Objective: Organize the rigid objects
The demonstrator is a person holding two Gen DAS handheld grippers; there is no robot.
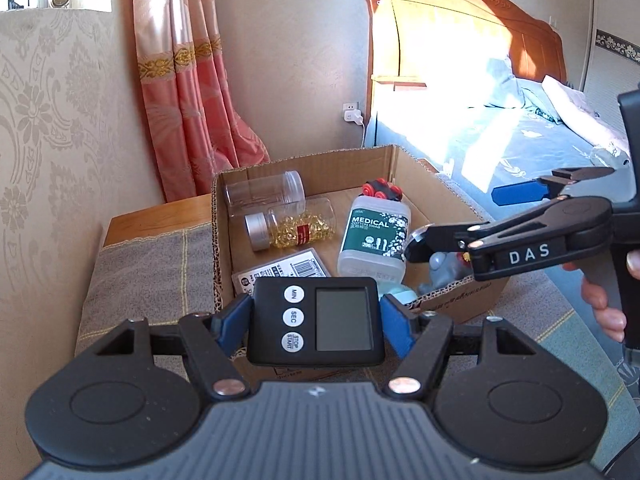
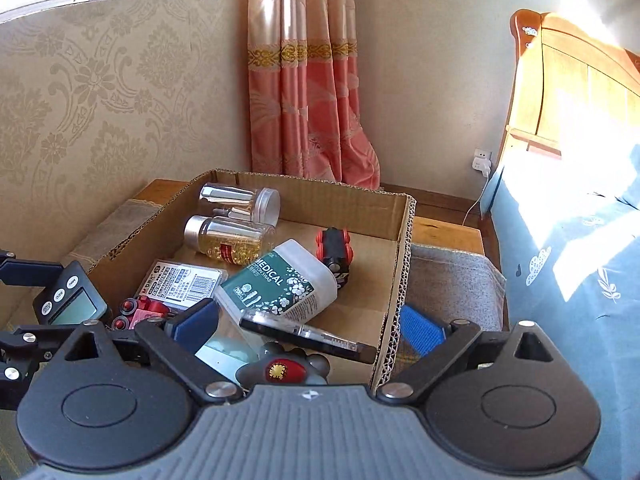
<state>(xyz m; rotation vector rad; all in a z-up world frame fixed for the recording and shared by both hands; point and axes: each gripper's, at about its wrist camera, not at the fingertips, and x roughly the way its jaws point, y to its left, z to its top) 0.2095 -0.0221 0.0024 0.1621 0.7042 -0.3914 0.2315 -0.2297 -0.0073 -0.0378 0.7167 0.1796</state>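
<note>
My left gripper (image 1: 316, 320) is shut on a black digital timer (image 1: 320, 320) with three round white buttons, held just in front of the near wall of an open cardboard box (image 1: 304, 160). In the box lie a clear jar (image 1: 264, 194), a capsule bottle (image 1: 292, 228), a green-labelled cotton swab tub (image 1: 374, 236), a red and black toy car (image 1: 380, 192) and a barcoded card pack (image 1: 288, 270). My right gripper (image 2: 308, 328) stands open over the box's near right corner. A flat black slab with a clear edge (image 2: 308, 338) and a grey toy figure (image 2: 280, 370) lie below it, untouched by the pads.
The box (image 2: 320, 188) sits on a grey cloth (image 2: 452, 276) over a wooden nightstand. A bed with blue bedding (image 2: 568, 264) and a wooden headboard (image 1: 440, 40) is to the right. A pink curtain (image 2: 308, 100) and patterned wall stand behind. A hand (image 1: 604, 300) holds the right gripper's handle.
</note>
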